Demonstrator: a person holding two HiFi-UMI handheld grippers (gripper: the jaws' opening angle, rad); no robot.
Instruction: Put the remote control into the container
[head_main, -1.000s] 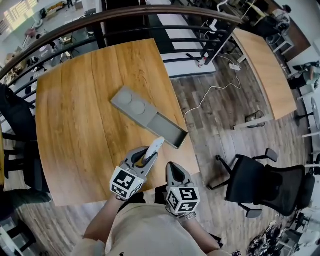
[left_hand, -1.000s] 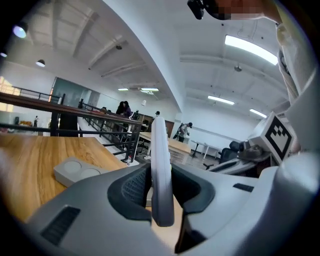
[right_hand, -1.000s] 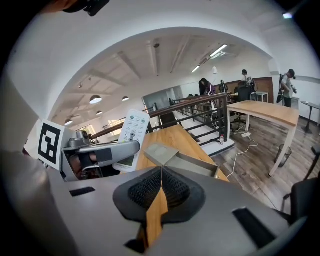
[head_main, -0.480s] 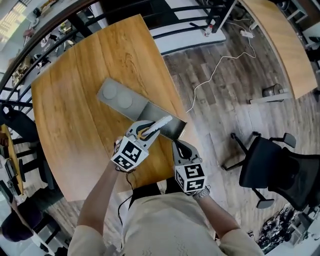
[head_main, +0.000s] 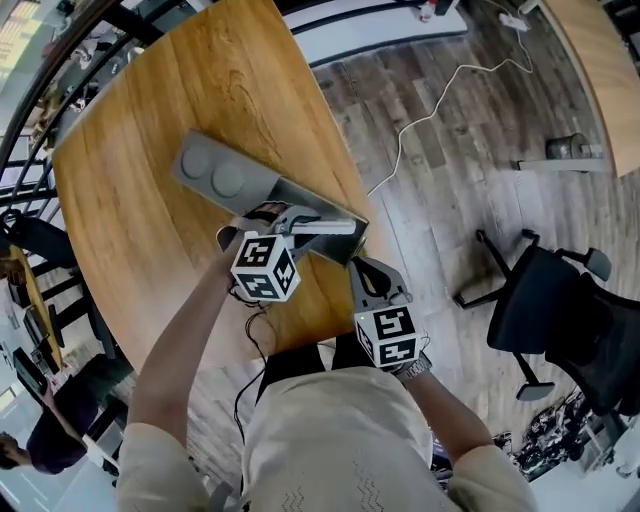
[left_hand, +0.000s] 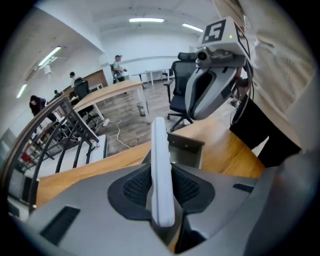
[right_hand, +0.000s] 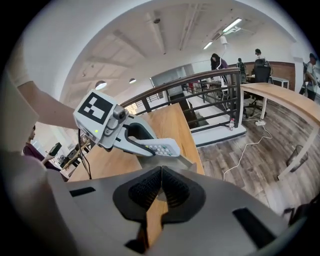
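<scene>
Head view: the left tool (head_main: 298, 222) holds the slim white plastic remote control (head_main: 328, 226) over the open end of the long grey rectangular container (head_main: 215, 180) on the wooden surface (head_main: 130, 220), with the right tool (head_main: 368, 272) just beside. Left gripper view: the pads clamp the remote control near one end; it is judged light, rigid and smooth-cased, so liable to pivot. Right gripper view: jaws closed together, nothing between.

There is one slim white plastic remote control (head_main: 330, 227). One long grey rectangular container (head_main: 200, 165) has two round recesses at its upper-left end and one open compartment at its lower-right end. There are two grey grippers, the left gripper (head_main: 292, 222) and the right gripper (head_main: 362, 266), each with one marker cube. One light wooden worktop (head_main: 140, 110) fills the upper left. One black office chair (head_main: 560, 320) stands at the right.
</scene>
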